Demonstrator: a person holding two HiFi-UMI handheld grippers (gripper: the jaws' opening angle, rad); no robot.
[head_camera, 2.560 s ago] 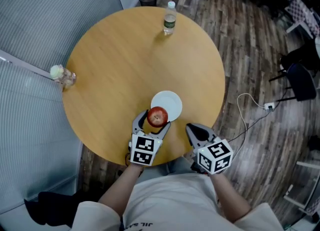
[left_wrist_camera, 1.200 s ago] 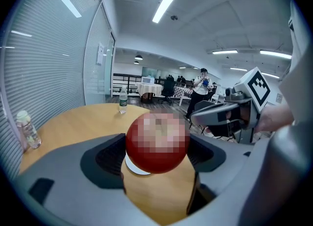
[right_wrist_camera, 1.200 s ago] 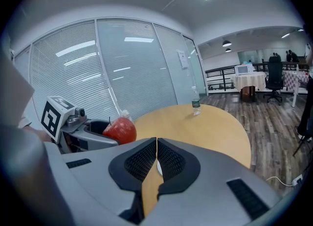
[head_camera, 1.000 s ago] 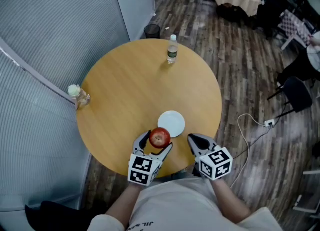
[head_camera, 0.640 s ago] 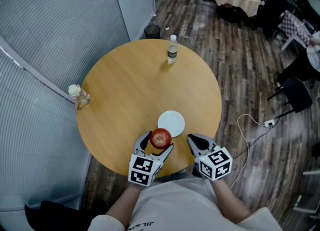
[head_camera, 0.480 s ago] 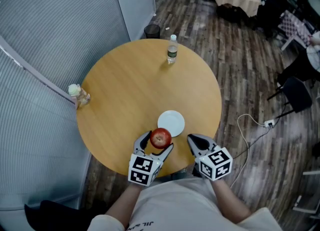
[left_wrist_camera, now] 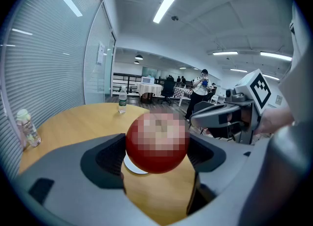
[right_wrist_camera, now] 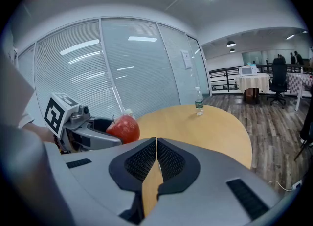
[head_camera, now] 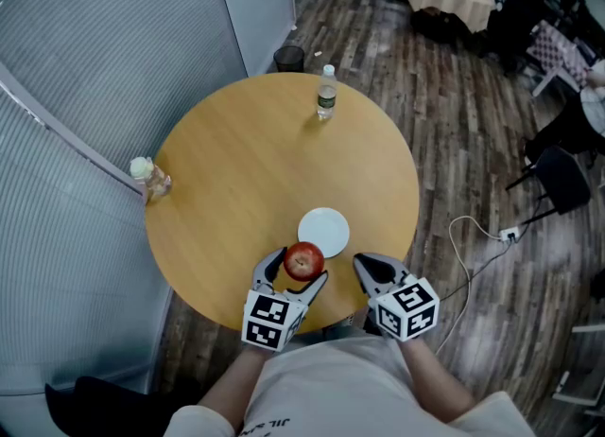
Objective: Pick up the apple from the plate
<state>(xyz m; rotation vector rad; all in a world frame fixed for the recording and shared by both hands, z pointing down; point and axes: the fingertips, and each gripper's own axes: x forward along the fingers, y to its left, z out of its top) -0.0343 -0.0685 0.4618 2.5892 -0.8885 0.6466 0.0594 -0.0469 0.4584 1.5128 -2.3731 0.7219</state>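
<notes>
A red apple (head_camera: pixel 303 260) is held in the air between the jaws of my left gripper (head_camera: pixel 298 270), just off the near edge of a small white plate (head_camera: pixel 324 231) that lies bare on the round wooden table (head_camera: pixel 246 161). In the left gripper view the apple (left_wrist_camera: pixel 157 142) fills the gap between both pads, with the plate (left_wrist_camera: pixel 134 166) below and behind it. My right gripper (head_camera: pixel 371 270) hovers to the right of the apple at the table's near edge, jaws pressed together on nothing. From the right gripper view the apple (right_wrist_camera: pixel 123 127) and the left gripper (right_wrist_camera: pixel 105 133) show at left.
A water bottle (head_camera: pixel 325 94) stands at the table's far edge. A small jar with a pale lid (head_camera: pixel 148 178) sits at the left edge beside a glass wall with blinds. A cable and socket (head_camera: pixel 501 233) lie on the wood floor at right, near chairs (head_camera: pixel 558 175).
Since 2.6 s ago my head has risen, so the table looks smaller. In the last second, the apple and both grippers have stayed still.
</notes>
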